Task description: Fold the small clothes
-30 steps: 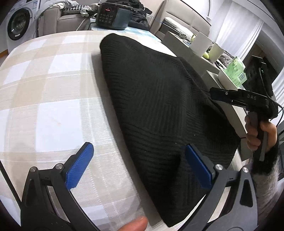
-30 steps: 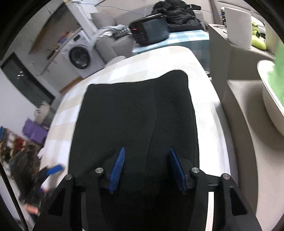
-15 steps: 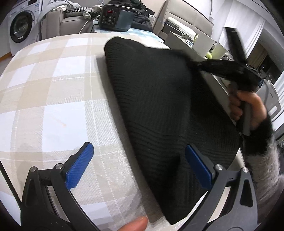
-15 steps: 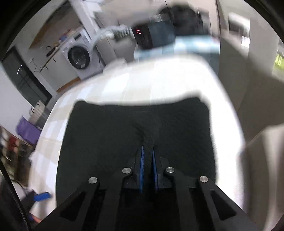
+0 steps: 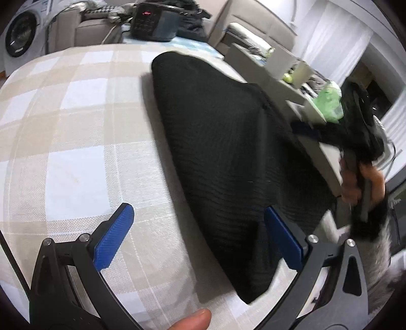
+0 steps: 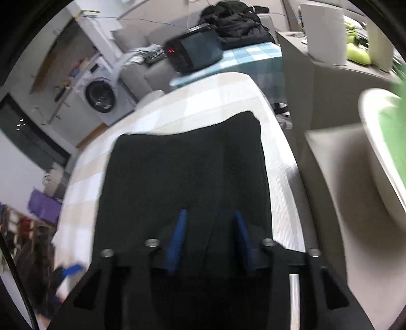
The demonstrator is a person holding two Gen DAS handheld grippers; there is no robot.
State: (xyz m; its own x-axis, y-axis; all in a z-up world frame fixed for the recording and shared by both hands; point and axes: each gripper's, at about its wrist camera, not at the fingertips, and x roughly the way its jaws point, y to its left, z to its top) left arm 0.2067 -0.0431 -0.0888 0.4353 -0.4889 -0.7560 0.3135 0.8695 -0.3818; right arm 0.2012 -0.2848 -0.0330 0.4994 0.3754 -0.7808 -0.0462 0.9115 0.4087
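Left wrist view, left to right: one washing machine (image 5: 19, 33) far corner. One checked tablecloth (image 5: 76, 142) over the table. Left gripper (image 5: 200, 241) hovers low, its two blue pads (image 5: 114, 238) spread wide, nothing between them but cloth and garment edge; no pinch. One fingertip (image 5: 195, 320) at bottom edge. One black knit garment (image 5: 228, 152), folded flat, lies on the cloth toward the table's right side. One dark appliance (image 5: 154, 20) with red display behind. Far right, one hand (image 5: 360, 182) holds the right gripper (image 6: 210, 233), blurred.

Right wrist view: its jaws have just been opening; pads stand apart above the garment's near edge, gripping nothing.
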